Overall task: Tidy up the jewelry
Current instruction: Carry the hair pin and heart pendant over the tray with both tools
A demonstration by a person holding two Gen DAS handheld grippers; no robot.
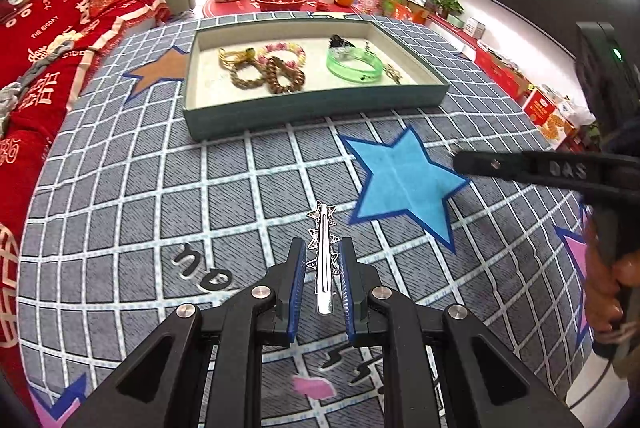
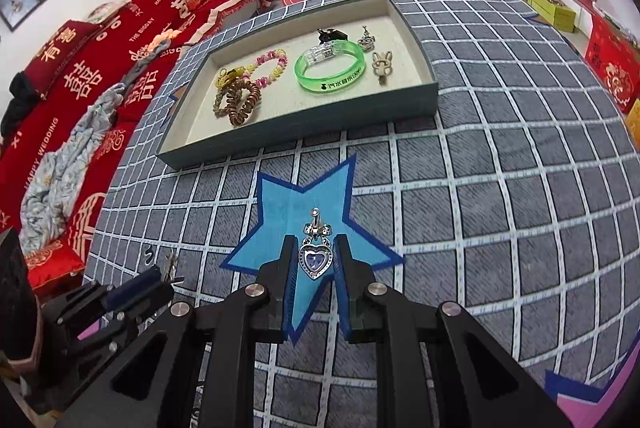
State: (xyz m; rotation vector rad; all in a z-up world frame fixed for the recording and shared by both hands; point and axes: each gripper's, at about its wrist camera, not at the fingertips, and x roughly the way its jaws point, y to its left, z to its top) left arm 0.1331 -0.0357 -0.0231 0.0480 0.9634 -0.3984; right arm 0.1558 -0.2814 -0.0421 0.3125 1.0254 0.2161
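A silver star clip (image 1: 323,260) is clamped lengthwise between the blue pads of the left gripper (image 1: 322,252), its star-trimmed tip jutting past the fingertips above the grid-patterned cloth (image 1: 224,188). A heart pendant (image 2: 316,260) with a blue stone and a small bow is pinched between the closed jaws of the right gripper (image 2: 316,248), held over a blue star patch (image 2: 308,204) on the same cloth. Beyond both grippers, a shallow grey-green tray (image 2: 304,132) is set on the cloth, well apart from the held pieces. Inside it, a green bangle (image 2: 330,68) lies toward the right, with a rabbit-shaped clip (image 2: 382,66) just beside it and a small crown charm (image 2: 365,40) and a dark clip (image 2: 330,35) near the back wall. Toward the left of the tray, a pink-and-yellow coil band (image 2: 270,66) is seen touching two brown coil bands (image 2: 238,102) and a yellow piece (image 2: 226,76). From the left wrist view, the right gripper's fingers are seen from the side at the right edge, over the star patch's tip, and a hand (image 1: 612,292) is seen gripping its handle.
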